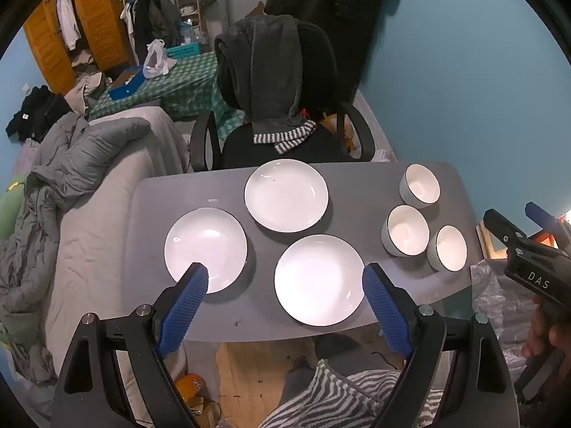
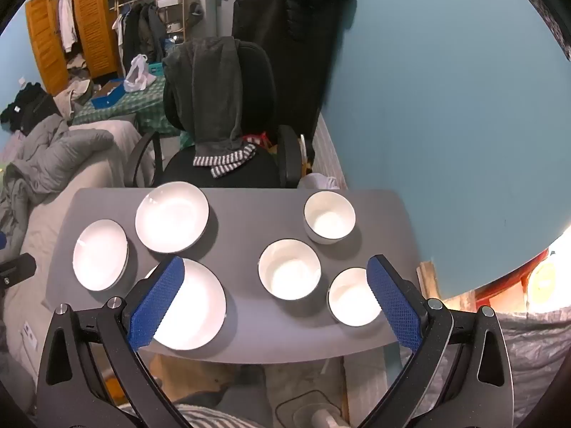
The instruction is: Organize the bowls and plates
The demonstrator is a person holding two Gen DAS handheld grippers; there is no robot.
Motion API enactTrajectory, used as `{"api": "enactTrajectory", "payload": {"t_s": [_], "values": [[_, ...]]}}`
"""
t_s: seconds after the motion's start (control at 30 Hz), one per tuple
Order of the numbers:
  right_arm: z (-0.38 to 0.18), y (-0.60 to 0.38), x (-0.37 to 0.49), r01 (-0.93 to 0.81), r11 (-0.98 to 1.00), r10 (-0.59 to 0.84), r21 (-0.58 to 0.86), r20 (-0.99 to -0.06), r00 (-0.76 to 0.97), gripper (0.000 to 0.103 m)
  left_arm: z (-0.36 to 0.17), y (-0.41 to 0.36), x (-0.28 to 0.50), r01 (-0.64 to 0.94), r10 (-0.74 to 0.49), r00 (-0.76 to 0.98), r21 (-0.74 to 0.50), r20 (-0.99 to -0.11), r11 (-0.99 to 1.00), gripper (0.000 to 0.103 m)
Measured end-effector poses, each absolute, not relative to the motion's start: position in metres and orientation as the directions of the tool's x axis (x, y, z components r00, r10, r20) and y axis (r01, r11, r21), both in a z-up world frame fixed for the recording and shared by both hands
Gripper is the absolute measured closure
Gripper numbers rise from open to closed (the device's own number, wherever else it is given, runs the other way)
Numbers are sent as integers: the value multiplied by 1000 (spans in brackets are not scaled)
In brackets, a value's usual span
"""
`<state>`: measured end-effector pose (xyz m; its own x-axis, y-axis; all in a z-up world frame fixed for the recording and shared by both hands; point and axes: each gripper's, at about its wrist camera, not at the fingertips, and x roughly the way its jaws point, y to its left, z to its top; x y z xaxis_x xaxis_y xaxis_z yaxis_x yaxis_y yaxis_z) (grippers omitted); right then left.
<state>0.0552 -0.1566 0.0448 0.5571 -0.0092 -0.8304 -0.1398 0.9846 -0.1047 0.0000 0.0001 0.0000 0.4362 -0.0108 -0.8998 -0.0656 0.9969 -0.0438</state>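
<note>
Three white plates lie apart on the grey table (image 1: 357, 185): a left plate (image 1: 206, 249), a far plate (image 1: 286, 195) and a near plate (image 1: 318, 280). Three white bowls stand at the right: a far bowl (image 1: 421, 183), a middle bowl (image 1: 407, 230) and a near bowl (image 1: 449, 253). My left gripper (image 1: 283, 283) hangs open above the near plate, holding nothing. My right gripper (image 2: 276, 274) is open above the middle bowl (image 2: 289, 269) and near bowl (image 2: 351, 296), empty too; it shows in the left wrist view as a black clamp (image 1: 517, 239) at the right edge.
A black office chair (image 1: 282, 89) draped with a dark garment stands behind the table. A bed with grey bedding (image 1: 89, 164) is at the left, a teal wall (image 1: 464, 71) at the right. Plastic sheeting (image 1: 496, 296) lies beside the table's right edge.
</note>
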Motion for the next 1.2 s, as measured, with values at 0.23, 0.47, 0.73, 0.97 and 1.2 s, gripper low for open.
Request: {"api": "enactTrajectory", "payload": {"t_s": [0.23, 0.47, 0.73, 0.97, 1.2], "values": [[45, -159, 54, -141, 985, -5, -102, -827, 562, 3, -1, -1, 0, -70, -16, 442, -52, -897, 996, 14], [47, -159, 54, -136, 986, -1, -94, -826, 564, 3, 0, -5, -5, -72, -9, 442, -45, -897, 996, 14], [47, -164, 52, -140, 986, 6, -88, -828, 561, 3, 3, -6, -6, -86, -5, 459, -50, -888, 995, 14], [44, -164, 51, -146, 985, 4, -94, -826, 563, 3, 6, -1, -6, -96, -10, 466, -62, -885, 993, 14], [45, -162, 51, -140, 985, -2, -99, -825, 566, 3, 5, 2, -7, -99, -19, 462, -73, -887, 992, 14]]}}
